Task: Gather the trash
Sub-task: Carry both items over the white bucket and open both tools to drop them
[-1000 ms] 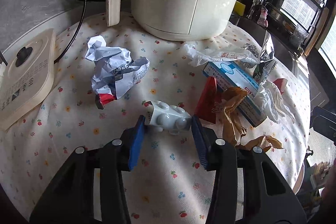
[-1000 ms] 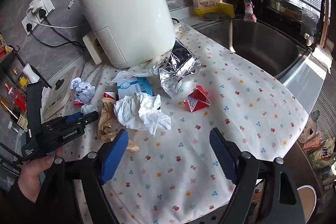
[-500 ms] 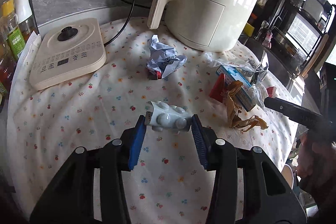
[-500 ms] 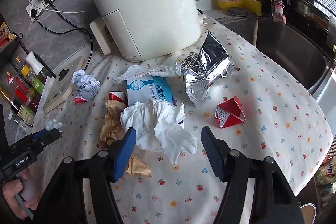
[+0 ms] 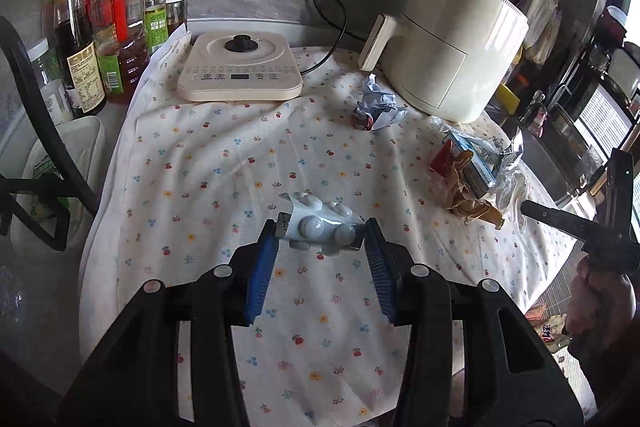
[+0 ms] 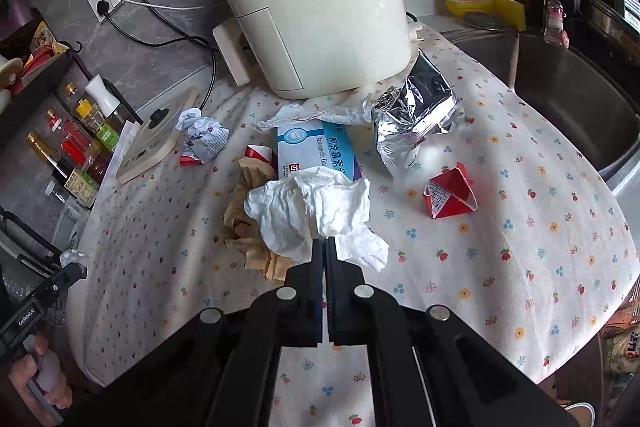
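White tissue [image 6: 308, 211] is pinched at its near edge by our right gripper [image 6: 324, 245], jaws pressed together on the paper; it lies on the floral cloth [image 6: 520, 259], over the brown paper [image 6: 240, 223] and the blue box [image 6: 316, 151]. Our left gripper [image 5: 320, 247] clamps a blister pack [image 5: 320, 227] between its blue pads, held above the cloth. We judge two pieces secured, none binned. Left on the table: crumpled leaflet [image 6: 204, 137], foil bag [image 6: 412, 115], red carton [image 6: 450, 195].
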The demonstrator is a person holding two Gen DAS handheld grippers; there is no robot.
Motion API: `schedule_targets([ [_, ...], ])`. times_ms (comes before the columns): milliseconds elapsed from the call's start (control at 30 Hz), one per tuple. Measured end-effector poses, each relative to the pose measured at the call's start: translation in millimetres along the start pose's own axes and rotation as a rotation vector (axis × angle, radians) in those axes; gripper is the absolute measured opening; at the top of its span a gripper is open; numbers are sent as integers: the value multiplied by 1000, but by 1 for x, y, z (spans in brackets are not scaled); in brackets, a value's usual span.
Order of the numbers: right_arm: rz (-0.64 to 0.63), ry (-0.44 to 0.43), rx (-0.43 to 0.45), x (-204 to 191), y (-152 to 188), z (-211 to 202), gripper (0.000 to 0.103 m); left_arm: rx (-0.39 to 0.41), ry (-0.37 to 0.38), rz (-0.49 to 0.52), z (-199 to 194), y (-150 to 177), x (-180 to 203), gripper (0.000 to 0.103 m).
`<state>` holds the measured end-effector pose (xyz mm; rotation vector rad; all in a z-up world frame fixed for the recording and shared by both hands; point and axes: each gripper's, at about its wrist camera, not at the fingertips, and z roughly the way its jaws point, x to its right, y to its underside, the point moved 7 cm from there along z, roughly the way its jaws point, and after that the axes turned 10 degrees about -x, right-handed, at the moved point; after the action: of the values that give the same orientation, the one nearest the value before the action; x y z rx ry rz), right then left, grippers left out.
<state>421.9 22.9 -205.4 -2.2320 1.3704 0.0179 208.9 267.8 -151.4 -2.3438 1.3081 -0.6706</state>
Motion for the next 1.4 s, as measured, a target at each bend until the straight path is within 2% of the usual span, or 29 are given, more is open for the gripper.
schedule_targets([
  [167, -39, -29, 18, 2, 19, -31, 2, 17, -18, -20, -24, 26, 20, 45],
  [433, -78, -65, 43, 12, 57, -72, 2, 24, -34, 5, -52, 64, 57, 45],
  [767, -23, -89, 66, 53, 106, -114, 2, 10, -14, 76, -64, 100, 118, 45],
  [1033, 45, -47, 91, 113, 153, -151, 2, -37, 47, 177, -50, 131, 189, 45],
  [1400, 216, 77, 64, 222, 245, -187, 2, -130, 173, 324, -13, 184, 298, 45],
])
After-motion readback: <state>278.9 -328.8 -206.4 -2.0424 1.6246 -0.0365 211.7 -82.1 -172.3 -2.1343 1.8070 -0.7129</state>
